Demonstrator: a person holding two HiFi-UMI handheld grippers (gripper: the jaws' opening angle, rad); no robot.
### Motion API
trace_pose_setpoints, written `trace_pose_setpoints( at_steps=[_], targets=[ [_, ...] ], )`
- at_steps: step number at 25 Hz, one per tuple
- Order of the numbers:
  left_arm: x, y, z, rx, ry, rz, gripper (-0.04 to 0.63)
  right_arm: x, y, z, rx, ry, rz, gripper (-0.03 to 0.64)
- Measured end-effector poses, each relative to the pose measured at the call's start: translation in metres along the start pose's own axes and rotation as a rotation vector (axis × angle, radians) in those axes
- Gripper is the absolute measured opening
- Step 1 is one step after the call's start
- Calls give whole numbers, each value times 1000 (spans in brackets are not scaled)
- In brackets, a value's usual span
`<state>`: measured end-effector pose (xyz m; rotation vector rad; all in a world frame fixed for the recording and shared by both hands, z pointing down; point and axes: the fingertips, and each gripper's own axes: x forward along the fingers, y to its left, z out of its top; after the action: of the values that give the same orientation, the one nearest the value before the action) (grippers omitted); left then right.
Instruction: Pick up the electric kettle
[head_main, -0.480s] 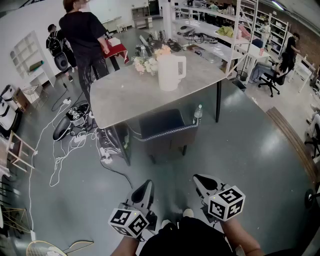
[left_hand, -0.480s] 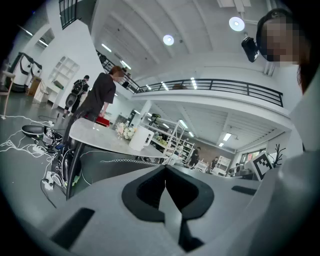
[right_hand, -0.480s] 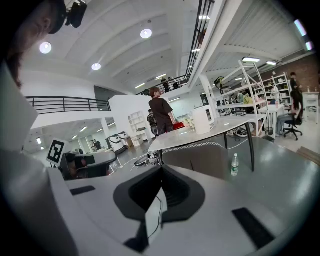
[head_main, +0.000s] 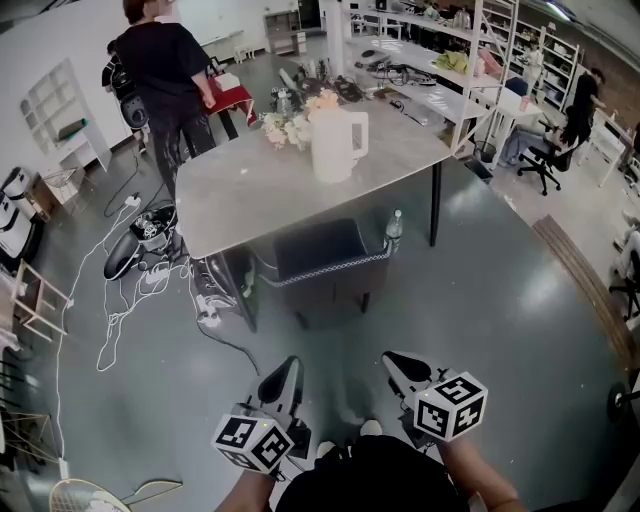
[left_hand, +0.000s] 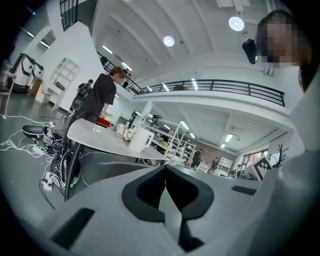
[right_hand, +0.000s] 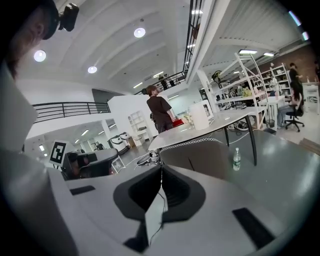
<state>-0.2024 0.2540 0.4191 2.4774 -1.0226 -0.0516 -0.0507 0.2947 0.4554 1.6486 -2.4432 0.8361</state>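
- Standing well apart from the grey table (head_main: 230, 205), the person holds both grippers low, near the body, over the floor.
- The left gripper (head_main: 286, 368) has its jaws pressed together with nothing between them. The right gripper (head_main: 396, 362) is the same, closed and empty.
- The white electric kettle (head_main: 338, 145) stands upright on the far part of the table, just beside a bunch of flowers (head_main: 288, 128). Its handle is turned to the right side.
- The step in hand is, I judge, the approach; the reach is not yet begun.
- To do it well, go around the dark chair (head_main: 325, 260) at the near edge of the table, and mind the water bottle (head_main: 394, 230) on the floor by the table leg.
- Spread the jaws of the chosen gripper before it arrives, then bring it level to the handle, which looks the best place for a firm hold.
- The right gripper seems better placed, because the handle faces that side.
- Keep clear of the flowers, and of the person in black (head_main: 165, 70) at the far left corner.
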Motion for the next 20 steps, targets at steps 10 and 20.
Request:
trace_pose_setpoints(
  at_steps=[10,20],
  targets=[
    [54,-21,-5,-23,-10,12,5,-5,-49,16,-27,15,21,8],
    [94,-41,-2,-37,-26,-64,5,-4,-83,21,-25,9,64,8]
  ],
)
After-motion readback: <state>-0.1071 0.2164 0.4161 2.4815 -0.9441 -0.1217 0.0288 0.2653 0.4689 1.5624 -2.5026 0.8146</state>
